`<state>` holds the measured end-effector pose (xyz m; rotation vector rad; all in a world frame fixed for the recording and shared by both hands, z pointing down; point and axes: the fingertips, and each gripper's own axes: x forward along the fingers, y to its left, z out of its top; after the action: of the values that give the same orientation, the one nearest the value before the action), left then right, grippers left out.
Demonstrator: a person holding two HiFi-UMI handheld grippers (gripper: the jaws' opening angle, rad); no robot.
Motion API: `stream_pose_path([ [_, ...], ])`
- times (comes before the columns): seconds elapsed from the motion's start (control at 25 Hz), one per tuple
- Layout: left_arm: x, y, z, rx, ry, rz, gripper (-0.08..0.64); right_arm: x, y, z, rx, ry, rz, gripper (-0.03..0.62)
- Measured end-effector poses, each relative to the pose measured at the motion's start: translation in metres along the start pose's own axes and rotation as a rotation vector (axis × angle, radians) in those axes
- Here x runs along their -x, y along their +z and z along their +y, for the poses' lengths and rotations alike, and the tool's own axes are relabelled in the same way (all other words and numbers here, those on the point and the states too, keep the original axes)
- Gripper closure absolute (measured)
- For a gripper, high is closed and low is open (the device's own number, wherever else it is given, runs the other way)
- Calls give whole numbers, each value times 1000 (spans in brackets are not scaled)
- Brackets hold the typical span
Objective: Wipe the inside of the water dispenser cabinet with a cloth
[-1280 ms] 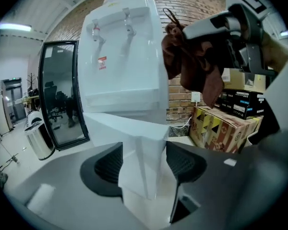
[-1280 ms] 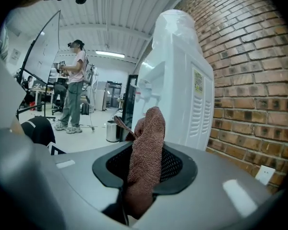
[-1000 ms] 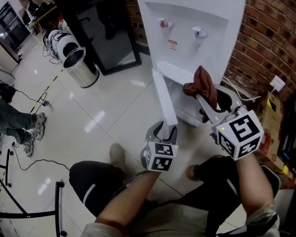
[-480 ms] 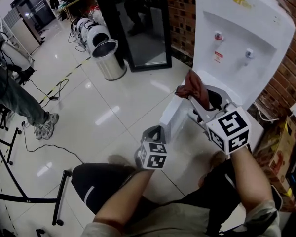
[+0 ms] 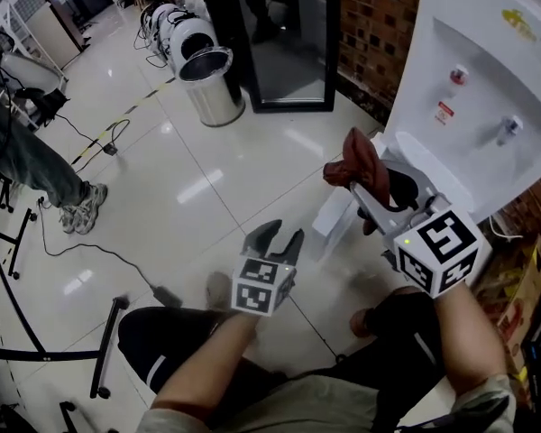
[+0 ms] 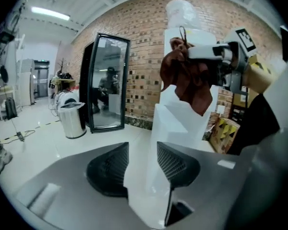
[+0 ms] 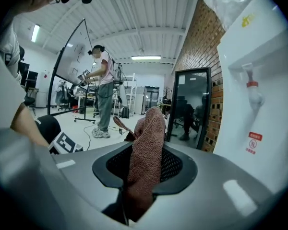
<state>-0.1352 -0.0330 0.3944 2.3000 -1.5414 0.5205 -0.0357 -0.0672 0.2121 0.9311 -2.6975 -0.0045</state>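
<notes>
Both grippers have drawn back from the smooth white water dispenser (image 5: 487, 88). My left gripper (image 5: 272, 240) has come off the flat cabinet door (image 5: 335, 216), and its ribbed black jaws have just been opening, with nothing between them. My right gripper (image 5: 365, 192) is clamped on the rust-brown terry cloth (image 5: 356, 165), which hangs bunched and nubbly before the dark cabinet opening.

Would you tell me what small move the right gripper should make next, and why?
Probably ease the cloth forward into the open cabinet. The right gripper is clamped on it just in front of the dark opening, the door stands swung aside, and no wiping contact shows yet.
</notes>
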Motion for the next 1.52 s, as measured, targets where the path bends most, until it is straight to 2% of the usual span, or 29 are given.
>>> stream_pose_path([
  [0.16, -1, 1, -41, -29, -146, -25, 324, -9, -3, -12, -22, -21, 1, 457],
  [0.28, -8, -6, -63, -61, -197, 2, 302, -13, -7, -12, -32, -15, 9, 457],
  [0.48, -23, -7, -52, -115, -132, 67, 305, -15, -1, -7, -27, 3, -15, 457],
  [0.68, -27, 1, -31, -216, -128, 153, 320, -19, 4, -5, -18, 12, -20, 457],
  [0.84, -35, 5, 5, -248, -84, 213, 397, -25, 1, -3, -22, 17, -12, 457],
  [1.2, -54, 20, 46, -394, -165, 260, 397, -54, -15, -7, -47, 13, 36, 457],
  [1.32, -62, 23, 55, -409, -166, 246, 396, -73, -20, -10, -71, 12, 50, 457],
  [1.52, -76, 29, 66, -333, -152, 190, 397, -112, -28, 1, -77, 55, 82, 457],
])
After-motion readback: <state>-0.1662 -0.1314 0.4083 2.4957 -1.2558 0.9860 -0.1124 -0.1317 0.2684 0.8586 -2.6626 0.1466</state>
